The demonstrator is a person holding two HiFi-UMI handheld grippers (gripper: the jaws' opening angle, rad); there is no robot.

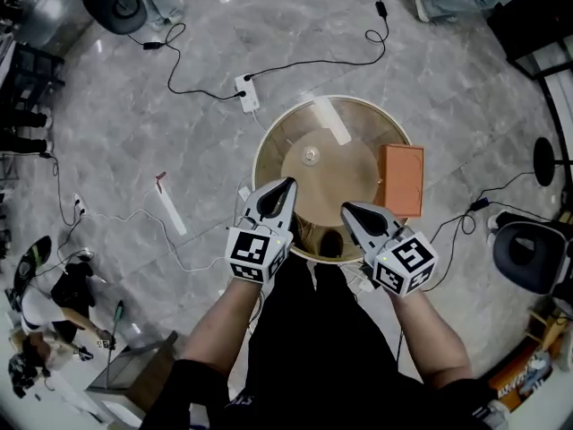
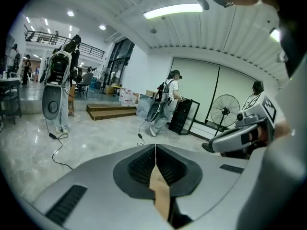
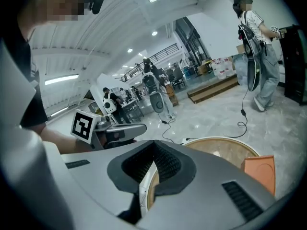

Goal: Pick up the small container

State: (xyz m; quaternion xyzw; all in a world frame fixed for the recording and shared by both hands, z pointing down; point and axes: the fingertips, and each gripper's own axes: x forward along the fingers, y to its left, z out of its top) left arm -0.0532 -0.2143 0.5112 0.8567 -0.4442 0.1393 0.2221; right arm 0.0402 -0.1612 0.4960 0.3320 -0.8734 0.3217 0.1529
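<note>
The fingers of the left gripper (image 1: 288,184) are seen closed tip to tip, with nothing held. Those of the right gripper (image 1: 346,207) are likewise brought together and empty. Both grippers are held over the near rim of the round surface (image 1: 269,141), pointed forward and somewhat down, probably as a ready stance from which a reach can be made. The orange container (image 1: 401,179), taken to be the task's thing, is laid flat at the surface's edge. It lies ahead and to the right of the right fingers, clear of them, and well apart from the left fingers. Being nearer, the right gripper is judged the likelier to be used, and its fingers would have to be opened first. No grasp has yet been made.
</note>
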